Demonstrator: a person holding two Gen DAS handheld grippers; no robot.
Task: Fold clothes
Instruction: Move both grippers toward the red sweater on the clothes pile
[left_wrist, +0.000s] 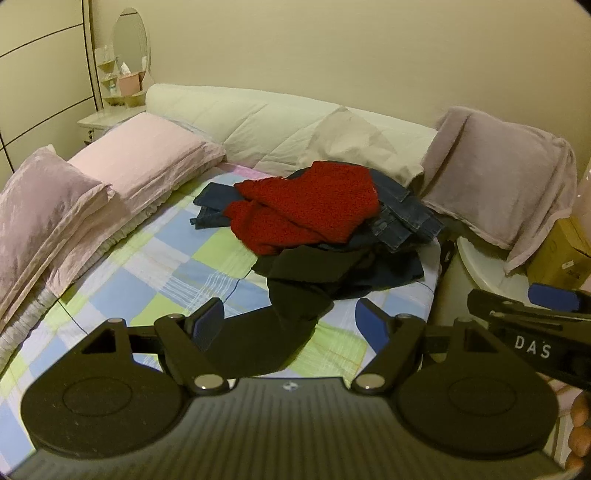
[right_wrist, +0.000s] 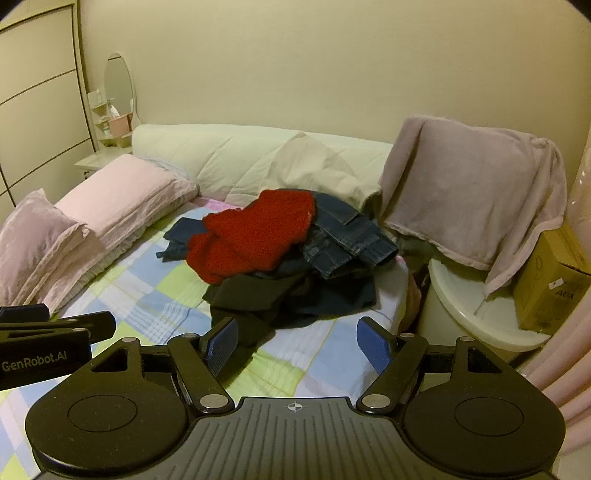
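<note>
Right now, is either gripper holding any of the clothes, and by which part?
Nothing is held. The left gripper and right gripper are both open above the bed, short of the clothes pile.

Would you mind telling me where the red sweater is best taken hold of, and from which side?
Probably its near lower edge, coming from the front. The red sweater lies crumpled on top of the pile, over the jeans, and that edge overhangs toward the open left gripper, so it should lift off freely.
</note>
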